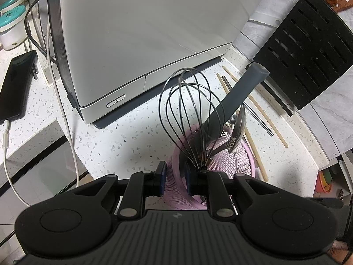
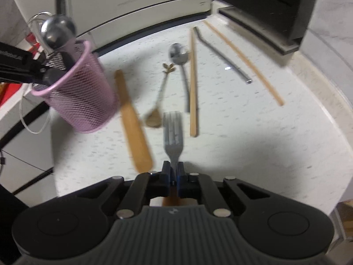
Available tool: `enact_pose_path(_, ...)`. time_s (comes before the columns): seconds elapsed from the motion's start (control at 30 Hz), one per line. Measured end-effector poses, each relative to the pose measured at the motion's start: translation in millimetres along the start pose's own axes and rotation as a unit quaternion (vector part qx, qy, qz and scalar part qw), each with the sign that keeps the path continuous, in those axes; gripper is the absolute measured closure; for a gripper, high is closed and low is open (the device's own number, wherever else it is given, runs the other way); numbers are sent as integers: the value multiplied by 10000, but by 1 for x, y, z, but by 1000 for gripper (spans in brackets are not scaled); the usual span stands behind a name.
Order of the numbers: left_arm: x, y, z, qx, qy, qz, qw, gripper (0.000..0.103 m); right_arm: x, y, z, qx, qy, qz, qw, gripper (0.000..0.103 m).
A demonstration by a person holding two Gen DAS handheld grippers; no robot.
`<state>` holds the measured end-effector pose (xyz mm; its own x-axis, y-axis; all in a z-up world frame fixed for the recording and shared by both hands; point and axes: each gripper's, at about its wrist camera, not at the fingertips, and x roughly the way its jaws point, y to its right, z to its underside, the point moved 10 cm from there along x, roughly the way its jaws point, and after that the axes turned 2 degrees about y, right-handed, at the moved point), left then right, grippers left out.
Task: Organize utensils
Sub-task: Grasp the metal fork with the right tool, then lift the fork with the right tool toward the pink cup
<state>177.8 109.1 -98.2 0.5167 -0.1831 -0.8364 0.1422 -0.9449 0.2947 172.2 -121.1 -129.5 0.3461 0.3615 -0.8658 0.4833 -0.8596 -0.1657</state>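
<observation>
Right wrist view: metal fork [image 2: 173, 135] clamped by its handle in the right tongs [image 2: 174, 172], tines pointing away from the camera, lifted over the white speckled bench [image 2: 275, 150]. Frame is motion-blurred. Beside the fork on the bench lie a wooden spatula [image 2: 133, 121], a small gold spoon [image 2: 157, 103] with a leaf-shaped end, a steel spoon [image 2: 181, 63], a wooden chopstick [image 2: 193, 88], a bent metal straw [image 2: 222, 55] and a second chopstick [image 2: 245, 63], all loose and roughly parallel. To the left sits the pink mesh cup [image 2: 81, 92], tilted, with a ladle bowl [image 2: 57, 32] sticking out of it.

Left wrist view: left tongs [image 1: 175, 177] clenched on the wall of the pink mesh cup [image 1: 231, 161], one pad outside, one inside the rim. Cup holds a wire whisk [image 1: 188, 110], a dark grey handle [image 1: 238, 92] and a steel ladle [image 1: 239, 121]. Behind the cup stands a white appliance [image 1: 143, 33] with a power button; to the right a black knife block [image 1: 308, 50] with wooden knife handles above it. Far left a black phone [image 1: 17, 86] with a white cable [image 1: 66, 121] plugged in.
</observation>
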Motion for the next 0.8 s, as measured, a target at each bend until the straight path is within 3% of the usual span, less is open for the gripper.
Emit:
enact_pose_path(0.13, 0, 1, 0, 21, 9, -34, 10000, 84, -3, 29, -1, -91, 65, 198, 9997, 102)
enact_pose_path(0.37, 0, 2, 0, 14, 11, -44, 10000, 84, -1, 47, -3, 413, -105, -82, 9991, 100)
enact_pose_path(0.8, 1, 1, 0, 18, -2, -52, 10000, 84, 0, 28, -8, -16, -303, -39, 9995, 102)
